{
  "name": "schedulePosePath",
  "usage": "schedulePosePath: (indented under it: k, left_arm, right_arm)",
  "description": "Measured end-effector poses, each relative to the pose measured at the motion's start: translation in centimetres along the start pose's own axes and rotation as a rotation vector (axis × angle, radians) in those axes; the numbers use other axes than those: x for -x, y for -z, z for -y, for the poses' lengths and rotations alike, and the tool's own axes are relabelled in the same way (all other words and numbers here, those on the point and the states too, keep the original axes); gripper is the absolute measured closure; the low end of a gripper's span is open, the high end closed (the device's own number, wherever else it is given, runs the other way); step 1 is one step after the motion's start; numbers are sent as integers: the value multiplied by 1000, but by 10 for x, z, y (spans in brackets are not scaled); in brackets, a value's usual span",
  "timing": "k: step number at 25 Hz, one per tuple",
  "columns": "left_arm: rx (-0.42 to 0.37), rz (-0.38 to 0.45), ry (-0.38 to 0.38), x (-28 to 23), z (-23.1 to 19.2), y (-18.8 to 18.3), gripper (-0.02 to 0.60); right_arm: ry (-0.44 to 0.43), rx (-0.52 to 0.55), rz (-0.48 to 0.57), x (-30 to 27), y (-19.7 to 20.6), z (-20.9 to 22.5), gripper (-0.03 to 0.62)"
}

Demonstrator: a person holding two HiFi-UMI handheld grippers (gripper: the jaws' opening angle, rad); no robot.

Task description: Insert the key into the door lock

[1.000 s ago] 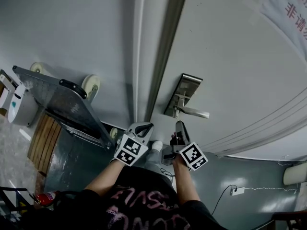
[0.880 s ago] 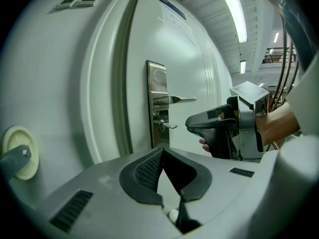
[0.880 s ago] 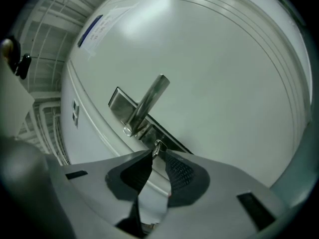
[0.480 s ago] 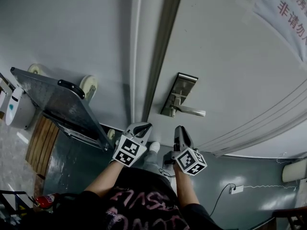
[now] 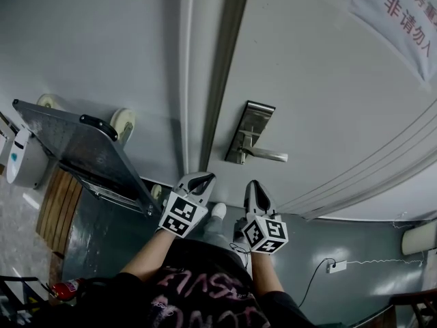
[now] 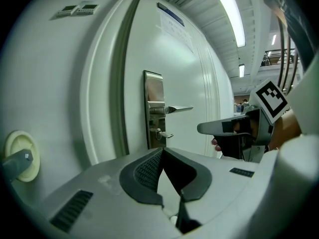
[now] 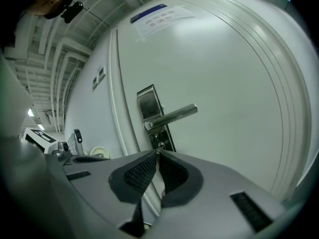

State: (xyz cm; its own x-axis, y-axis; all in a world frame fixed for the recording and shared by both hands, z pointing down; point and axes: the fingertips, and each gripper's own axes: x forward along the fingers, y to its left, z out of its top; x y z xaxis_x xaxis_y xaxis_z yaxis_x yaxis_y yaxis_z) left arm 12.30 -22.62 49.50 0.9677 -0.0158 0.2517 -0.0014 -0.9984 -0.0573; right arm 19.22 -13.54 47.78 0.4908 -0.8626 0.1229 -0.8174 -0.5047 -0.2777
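Over the last 1 s the right gripper point(image 5: 254, 187) has eased back from the door lock point(image 5: 250, 125). Its jaws and the left gripper's point(image 5: 203, 179) are pressed together on nothing. The key point(image 6: 163, 134) seems already seated below the handle point(image 5: 268, 156), though it is tiny, so insertion looks done.

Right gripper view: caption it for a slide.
Shut right gripper faces the brushed-steel lever handle and lock plate of a white door.
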Motion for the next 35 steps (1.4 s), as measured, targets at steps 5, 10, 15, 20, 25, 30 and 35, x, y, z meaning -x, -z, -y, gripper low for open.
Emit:
schedulePosePath:
  k: [5,10,15,20,25,30,35]
  left_arm:
    - [6,4,-6,4,1,-4,569]
    - [1,14,-6,8,4,-9,569]
    - [-2,22,-24,12,0,-19,569]
    - [9,45,-28,13,2,-23,569]
    - [-3,44,-38,15,7,-30,569]
    - [-9,59,-56,17,5,-36,569]
    - [-18,70,-77,21,1,-38,569]
  right_arm:
    - [2,14,8,6,-5,2,523]
    - [16,38,7,14,-7,6,530]
    - [13,97,3,21,-11,4,531]
    - [1,149,5,29,-14,0,531]
    - [6,138,2,35,-15,6,531]
    - [19,158,5,39,-18,13,531]
    - [11,165,-9,37,-17,12,531]
